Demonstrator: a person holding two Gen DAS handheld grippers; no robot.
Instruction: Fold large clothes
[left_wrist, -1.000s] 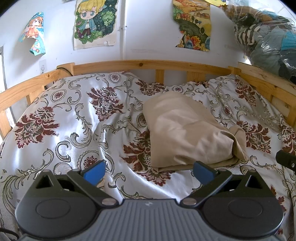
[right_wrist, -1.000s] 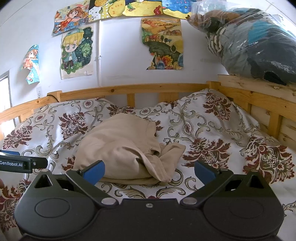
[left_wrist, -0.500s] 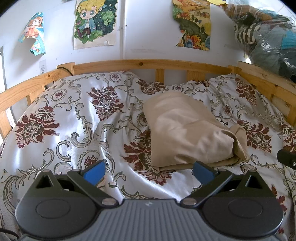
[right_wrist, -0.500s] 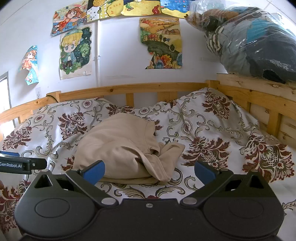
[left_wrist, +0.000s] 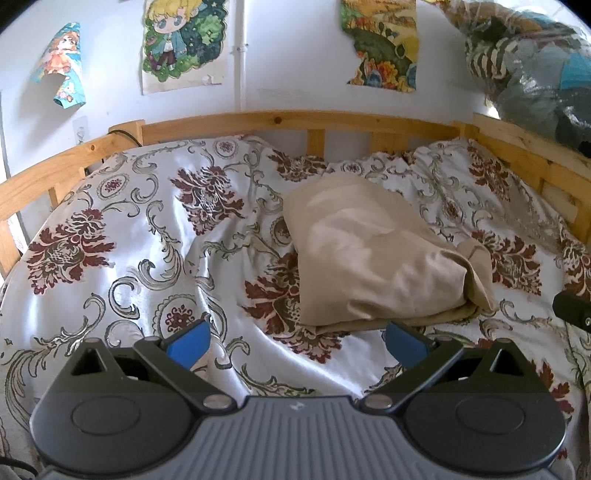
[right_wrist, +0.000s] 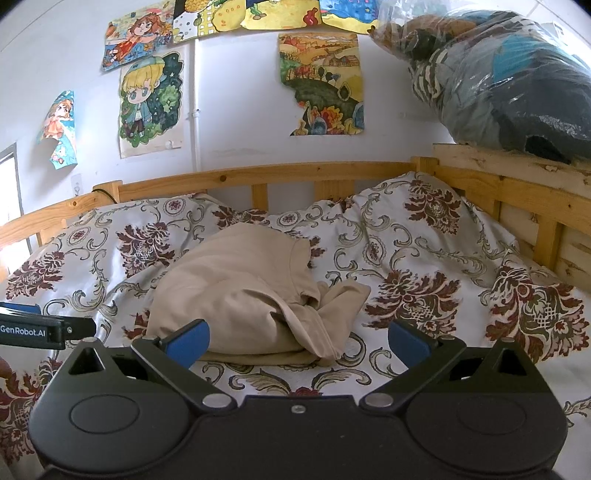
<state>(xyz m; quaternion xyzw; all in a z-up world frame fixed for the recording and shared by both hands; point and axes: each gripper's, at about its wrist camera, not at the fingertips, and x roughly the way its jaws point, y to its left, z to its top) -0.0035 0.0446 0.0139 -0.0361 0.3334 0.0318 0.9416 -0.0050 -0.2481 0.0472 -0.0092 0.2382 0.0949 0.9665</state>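
In the left wrist view, the left gripper (left_wrist: 297, 341) fills the bottom of the frame: matte black plastic arms on a ribbed grey housing, ending in smooth blue pads (left_wrist: 188, 341) spread wide with nothing between them. Just above and right of centre lies the folded beige cotton garment (left_wrist: 376, 254), a soft, rounded wedge with a loose crumpled flap at its right end. It rests on the glossy white bedspread with dark red flowers and grey-green scrolls (left_wrist: 147, 236), which is rumpled into shallow ridges. A pale wooden slatted bed rail (left_wrist: 280, 120) curves across the upper middle. On the white wall above hang curling paper cartoon posters (left_wrist: 183, 40), and a clear plastic bag stuffed with dark clothes (left_wrist: 532, 62) sits in the upper right.

In the right wrist view, the right gripper (right_wrist: 297, 341) has the same black arms and blue pads, likewise held wide apart and empty. The beige garment (right_wrist: 247, 291) lies left of centre, its ribbed neckline and bunched sleeve turned to the right. At the left edge the other gripper's black finger shows white lettering reading "GenRobot.AI" (right_wrist: 23, 331).
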